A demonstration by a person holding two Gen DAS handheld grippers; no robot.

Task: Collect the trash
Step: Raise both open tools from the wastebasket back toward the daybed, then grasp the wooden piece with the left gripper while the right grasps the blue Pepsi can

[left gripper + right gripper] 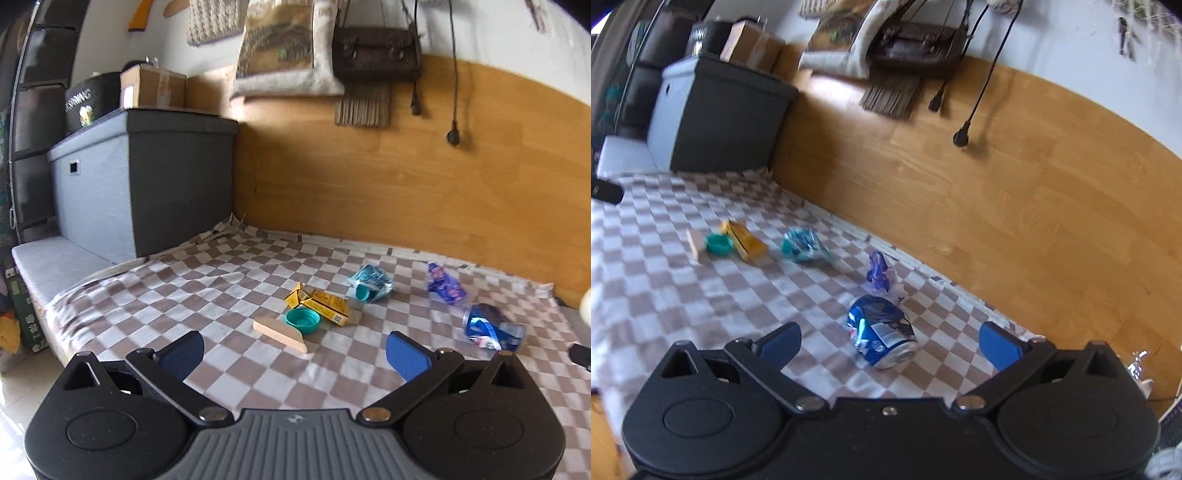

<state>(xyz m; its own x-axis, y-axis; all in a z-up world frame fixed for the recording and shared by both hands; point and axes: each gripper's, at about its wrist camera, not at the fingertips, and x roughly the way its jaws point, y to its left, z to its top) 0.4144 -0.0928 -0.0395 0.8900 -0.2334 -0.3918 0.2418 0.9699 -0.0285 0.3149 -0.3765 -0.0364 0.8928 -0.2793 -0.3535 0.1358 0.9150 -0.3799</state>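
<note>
Trash lies on a checkered cloth (221, 280). A wooden block (279, 335), a teal lid (303, 321), a torn yellow carton (321, 302), a teal wrapper (370, 282), a purple wrapper (445, 286) and a crushed blue can (491, 326) show in the left wrist view. My left gripper (295, 354) is open and empty, just short of the block. My right gripper (890, 345) is open, with the crushed blue can (881, 330) lying between its fingers. The purple wrapper (878, 272), teal wrapper (801, 245), carton (746, 242), lid (719, 244) and block (695, 245) lie beyond.
A wooden headboard panel (406, 184) runs behind the cloth. A grey storage box (140, 184) with a cardboard box (153, 86) on top stands at the back left. Bags (376, 51) and cables (454, 110) hang on the wall.
</note>
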